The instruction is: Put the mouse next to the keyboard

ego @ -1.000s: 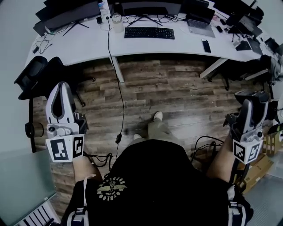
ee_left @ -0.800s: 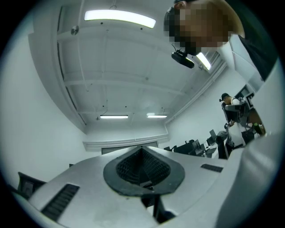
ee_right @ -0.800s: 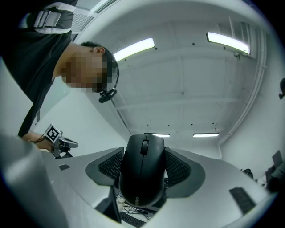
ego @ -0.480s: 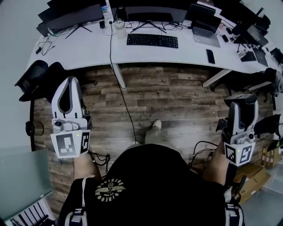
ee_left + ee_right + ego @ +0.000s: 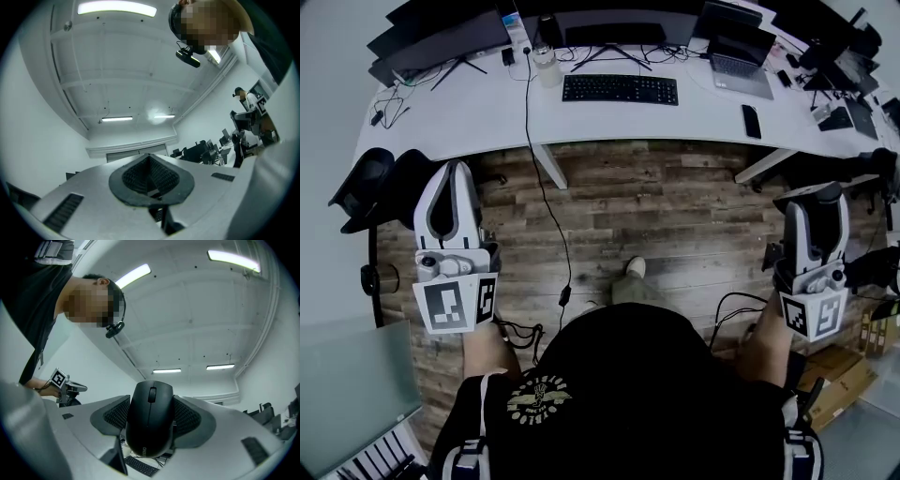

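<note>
Clamping the mouse [image 5: 150, 420], the right gripper [image 5: 813, 199] sits well back from the keyboard [image 5: 621, 89], ahead-left (left gripper [image 5: 451, 173] closed, empty).

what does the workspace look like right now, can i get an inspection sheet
surface: white desk, far ahead of the person
job's things: mouse clamped between the right gripper's pads; keyboard flat on the desk
clutter: bottle, phone and laptop on the desk
grippers: left gripper shut and empty; right gripper shut on the mouse; both held over the floor
cables: black cable runs from the desk down to the floor
surroundings: dark chair at the left
</note>
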A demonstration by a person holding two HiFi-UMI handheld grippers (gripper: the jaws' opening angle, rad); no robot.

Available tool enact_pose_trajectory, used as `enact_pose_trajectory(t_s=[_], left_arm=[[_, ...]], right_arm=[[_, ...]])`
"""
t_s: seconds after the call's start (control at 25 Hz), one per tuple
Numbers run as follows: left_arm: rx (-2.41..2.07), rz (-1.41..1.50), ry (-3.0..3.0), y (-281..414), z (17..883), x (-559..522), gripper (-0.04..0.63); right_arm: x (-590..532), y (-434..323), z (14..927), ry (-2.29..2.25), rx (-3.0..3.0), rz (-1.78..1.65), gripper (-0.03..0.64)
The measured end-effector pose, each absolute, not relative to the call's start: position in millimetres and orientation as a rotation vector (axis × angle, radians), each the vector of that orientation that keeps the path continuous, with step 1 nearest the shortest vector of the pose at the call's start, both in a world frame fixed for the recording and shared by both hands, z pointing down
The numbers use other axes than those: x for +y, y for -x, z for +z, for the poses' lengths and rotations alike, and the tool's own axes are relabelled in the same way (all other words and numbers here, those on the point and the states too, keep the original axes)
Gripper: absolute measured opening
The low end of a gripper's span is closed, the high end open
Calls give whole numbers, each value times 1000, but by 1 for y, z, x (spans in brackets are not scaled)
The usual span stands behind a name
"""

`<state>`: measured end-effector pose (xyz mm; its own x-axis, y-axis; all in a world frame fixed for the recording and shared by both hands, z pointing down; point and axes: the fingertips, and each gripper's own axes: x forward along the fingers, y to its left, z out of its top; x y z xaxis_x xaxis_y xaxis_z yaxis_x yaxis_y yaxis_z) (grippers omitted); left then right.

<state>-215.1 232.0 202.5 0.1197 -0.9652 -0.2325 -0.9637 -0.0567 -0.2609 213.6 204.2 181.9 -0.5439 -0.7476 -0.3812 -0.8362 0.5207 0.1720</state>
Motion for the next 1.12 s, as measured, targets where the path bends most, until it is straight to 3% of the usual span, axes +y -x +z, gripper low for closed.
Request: enact_pose_trajectory(t_s=[0.6,1.12], left_arm=[[1915,-13,1985,151,187,154,2],[1942,-29,1959,144,188,141,2]], right_arm=[[100,-282,177,1260,2528,453,288],[59,-290,193,1223,2507,382,288]])
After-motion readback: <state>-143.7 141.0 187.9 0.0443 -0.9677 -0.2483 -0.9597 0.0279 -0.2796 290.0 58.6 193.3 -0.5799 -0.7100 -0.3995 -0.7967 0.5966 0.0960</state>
